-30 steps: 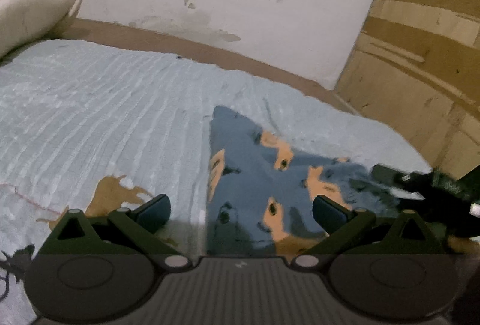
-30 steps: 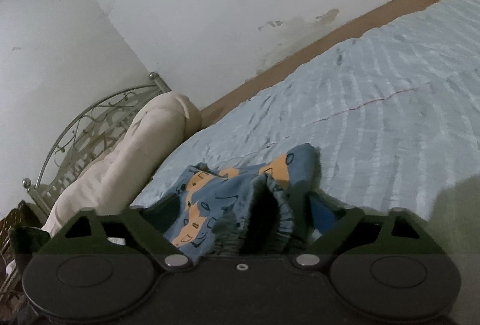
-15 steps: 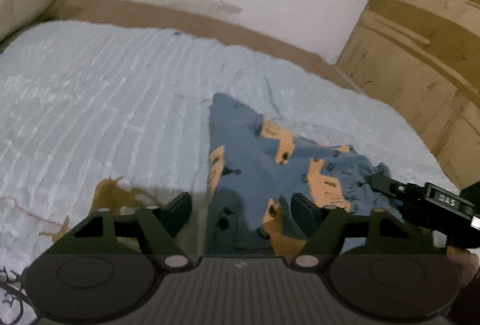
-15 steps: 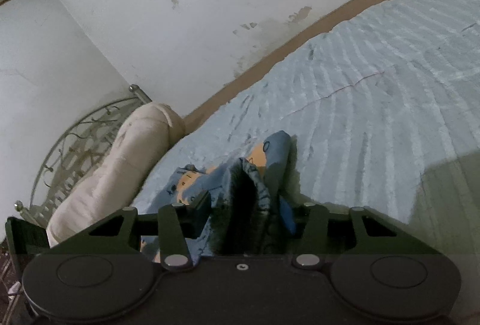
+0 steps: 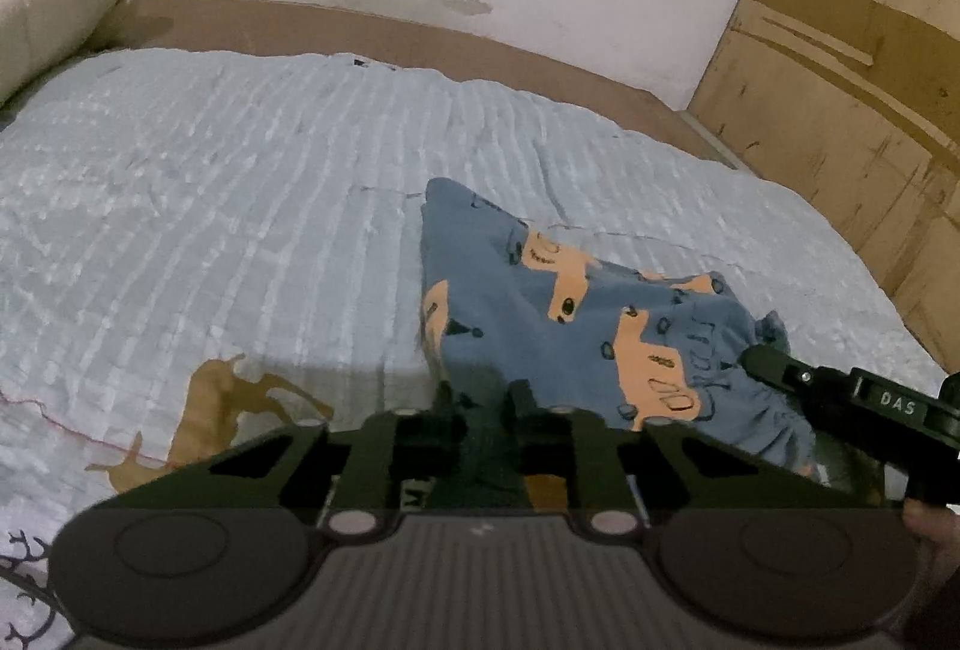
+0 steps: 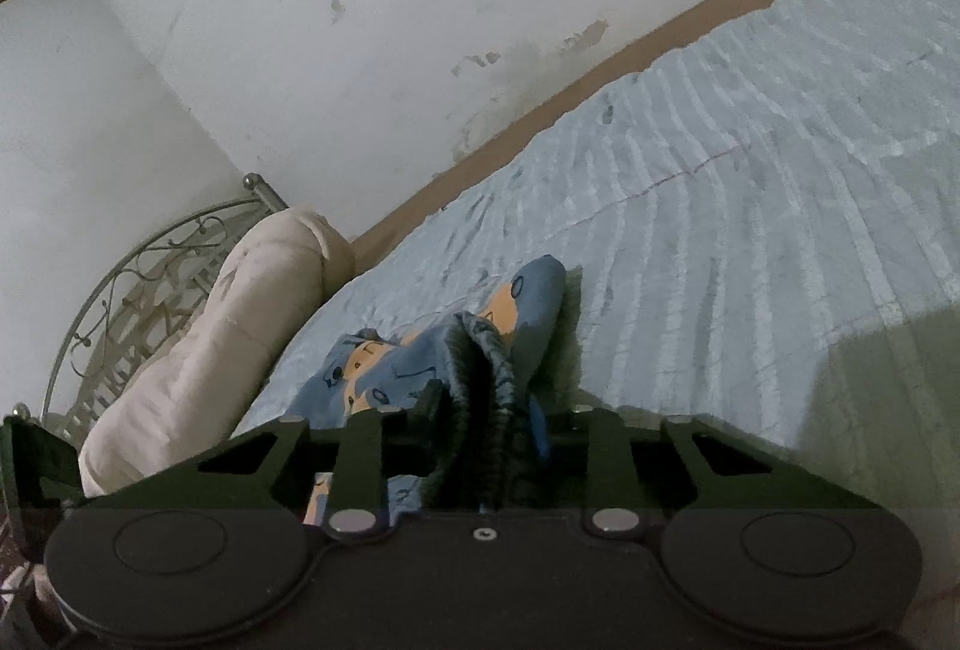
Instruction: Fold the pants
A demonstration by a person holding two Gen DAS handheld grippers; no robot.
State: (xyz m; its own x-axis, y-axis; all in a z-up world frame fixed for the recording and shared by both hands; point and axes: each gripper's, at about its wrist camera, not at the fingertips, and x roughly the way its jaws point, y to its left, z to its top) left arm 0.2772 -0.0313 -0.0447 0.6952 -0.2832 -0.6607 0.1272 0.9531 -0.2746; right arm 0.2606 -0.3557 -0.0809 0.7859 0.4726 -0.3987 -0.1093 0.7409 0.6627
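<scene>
Pants: the small blue cotton pants with orange vehicle prints point(image 5: 576, 314) lay crumpled on the pale blue ribbed bedspread point(image 5: 228, 206) of the bed, near its front edge, not yet spread flat and not yet folded.

Left tool: the black left tool point(image 5: 480, 398) had stood wide one second earlier, with the near edge of the pants between its fingers; now its jaws were closing and narrow, with a fold of blue cloth pinched between them.

Right tool: the black right tool point(image 6: 483, 404) had also been wide a second ago; its jaws were closing now on the gathered, ribbed waistband part of the pants, and this dark bunch of cloth filled the gap between the fingers. In the left wrist view the same tool point(image 5: 762, 359) touched the right end of the garment.

Garment position: it lay in almost the same place as before; only the pinched parts were bunched more.

Meaning for the task: both ends seemed to be taken, so I judged that the grasp step was almost finished and that a lift to stretch the pants could follow.

Risk: the grip on only a thin fold could slip.
</scene>
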